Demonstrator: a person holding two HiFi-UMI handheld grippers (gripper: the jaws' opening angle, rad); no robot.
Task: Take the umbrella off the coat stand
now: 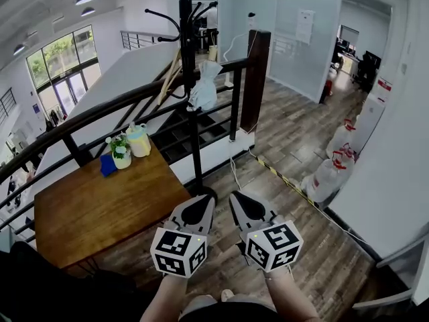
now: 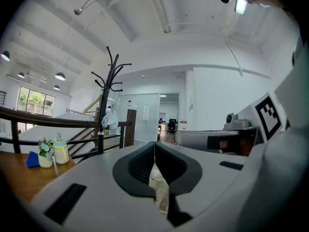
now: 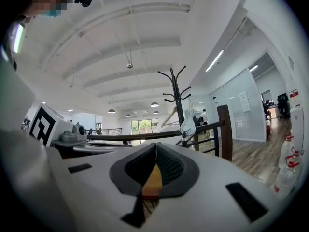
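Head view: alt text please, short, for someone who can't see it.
The left gripper and right gripper, both shut and empty, point side by side at a black coat stand with a pale folded umbrella hanging on it, by a stair railing. A wooden table at left holds a potted plant, a bottle and a blue cloth.

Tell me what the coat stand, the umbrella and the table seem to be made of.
Coat stand: likely metal, painted black; thin curved hooks.
Umbrella: pale fabric, matte; hangs in soft folds.
Table: wood or veneer; brown top with faint grain streaks.
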